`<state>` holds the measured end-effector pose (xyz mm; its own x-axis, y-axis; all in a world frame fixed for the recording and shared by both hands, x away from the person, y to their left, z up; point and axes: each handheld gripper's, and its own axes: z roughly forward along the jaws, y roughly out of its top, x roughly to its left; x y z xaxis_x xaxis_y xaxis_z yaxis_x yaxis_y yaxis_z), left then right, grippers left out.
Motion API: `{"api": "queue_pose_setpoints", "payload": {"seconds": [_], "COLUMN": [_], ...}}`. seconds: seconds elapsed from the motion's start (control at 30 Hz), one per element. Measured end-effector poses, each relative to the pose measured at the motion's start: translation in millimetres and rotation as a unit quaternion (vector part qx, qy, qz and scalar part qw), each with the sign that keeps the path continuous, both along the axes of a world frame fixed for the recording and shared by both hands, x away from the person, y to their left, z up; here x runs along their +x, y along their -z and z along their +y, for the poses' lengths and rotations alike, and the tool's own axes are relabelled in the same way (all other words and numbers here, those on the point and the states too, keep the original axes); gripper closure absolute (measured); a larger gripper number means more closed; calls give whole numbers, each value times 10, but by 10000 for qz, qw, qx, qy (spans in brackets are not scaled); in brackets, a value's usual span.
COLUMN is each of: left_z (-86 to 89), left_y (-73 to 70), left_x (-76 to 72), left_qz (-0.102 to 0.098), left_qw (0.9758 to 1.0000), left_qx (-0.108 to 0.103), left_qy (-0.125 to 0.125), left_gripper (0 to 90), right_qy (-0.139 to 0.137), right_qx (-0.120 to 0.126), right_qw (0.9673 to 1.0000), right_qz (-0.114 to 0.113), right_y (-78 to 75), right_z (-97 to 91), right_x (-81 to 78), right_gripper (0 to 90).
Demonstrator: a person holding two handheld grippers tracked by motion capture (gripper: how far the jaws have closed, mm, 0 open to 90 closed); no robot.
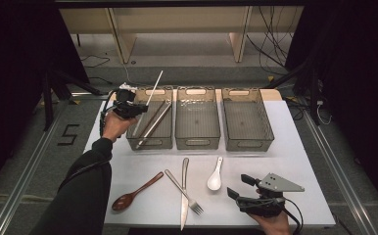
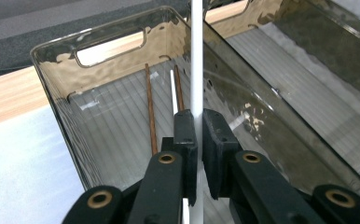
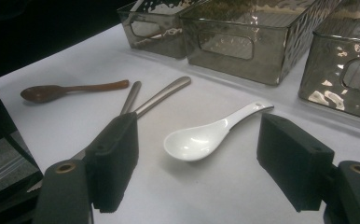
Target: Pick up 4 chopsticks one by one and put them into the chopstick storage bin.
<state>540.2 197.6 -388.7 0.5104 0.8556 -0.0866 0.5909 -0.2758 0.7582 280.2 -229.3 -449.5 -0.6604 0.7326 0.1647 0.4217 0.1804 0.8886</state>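
Right gripper (image 1: 242, 186): held low at the near right edge of the white table (image 1: 295, 161), jaws wide apart and level, nothing between them; white ceramic spoon (image 3: 206, 136) lies on the table just ahead of the jaws, bowl toward them; steel knife (image 1: 184, 192) and fork (image 1: 183, 191) crossed to its left; brown wooden spoon (image 1: 134, 193) farther left; left gripper (image 1: 137, 108): forearm stretched forward, hand raised at the left bin (image 1: 151, 142), jaws clamped on a white chopstick (image 2: 197, 60); chopstick slants up and away over that bin; brown chopsticks (image 2: 150, 107) lie inside; middle bin (image 1: 197, 142) and right bin (image 1: 248, 144) alongside.
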Motion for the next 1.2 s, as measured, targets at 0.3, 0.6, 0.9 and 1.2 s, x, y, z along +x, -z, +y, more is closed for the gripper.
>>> {"api": "queue_pose_setpoints", "payload": {"seconds": [0.3,0.6,0.9,1.2], "left_z": [17,28,42,49], "left_y": [72,175,220,268], "left_x": [-16,-45,-70,-70], "left_qz": [66,177,295,303], "left_qw": [10000,9998,9992,9991], "left_qx": [33,123,260,292], "left_qy": [-8,24,50,13], "left_gripper": [839,837,833,828], "right_qy": [-5,-8,-4,-2], "right_qx": [-8,-10,-9,-3], "right_qw": [10000,10000,10000,10000], "right_qz": [8,3,5,16], "right_y": [2,1,1,4], "right_z": [4,3,5,10], "right_x": [0,-1,-2,-1], "right_gripper": [301,301,302,301]}}
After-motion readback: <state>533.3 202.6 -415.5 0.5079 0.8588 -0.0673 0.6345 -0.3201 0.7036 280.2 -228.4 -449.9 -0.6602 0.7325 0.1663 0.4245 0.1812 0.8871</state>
